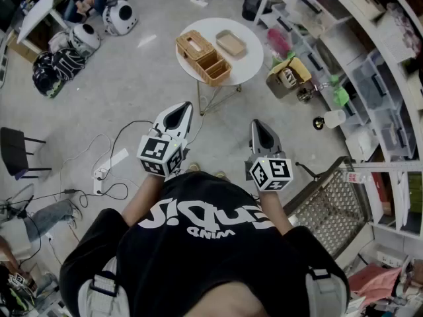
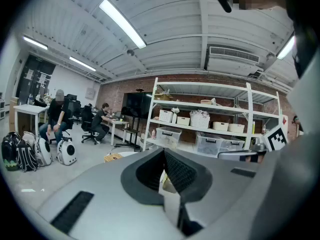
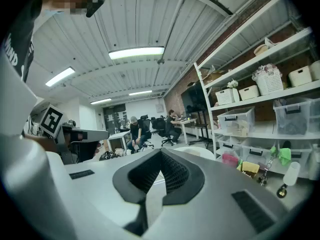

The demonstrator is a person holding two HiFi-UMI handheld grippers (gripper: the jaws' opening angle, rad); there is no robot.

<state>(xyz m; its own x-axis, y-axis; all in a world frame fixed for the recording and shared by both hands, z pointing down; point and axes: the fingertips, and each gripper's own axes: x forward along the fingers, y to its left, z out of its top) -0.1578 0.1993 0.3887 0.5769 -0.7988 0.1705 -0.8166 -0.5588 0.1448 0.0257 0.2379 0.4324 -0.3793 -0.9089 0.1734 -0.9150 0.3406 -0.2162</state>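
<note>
Close in front of the person, left gripper (image 1: 187, 105) and right gripper (image 1: 255, 123) both have jaws shut, nothing between them. Wire cart (image 1: 334, 203) just right. Farther ahead, well apart, wicker box (image 1: 195, 45) at round table's (image 1: 248, 71) left edge, tray (image 1: 230, 43) beyond.

The head view looks steeply down from above the person, onto the left gripper (image 1: 181, 109), the right gripper (image 1: 256, 125) and the floor. Each gripper view sits low, close behind its own jaws, and faces level into the room. All three views share the round table (image 1: 248, 58) (image 2: 120, 154) (image 3: 194, 151) and the white shelves (image 1: 370, 65) (image 2: 200, 129) (image 3: 260, 109).
</note>
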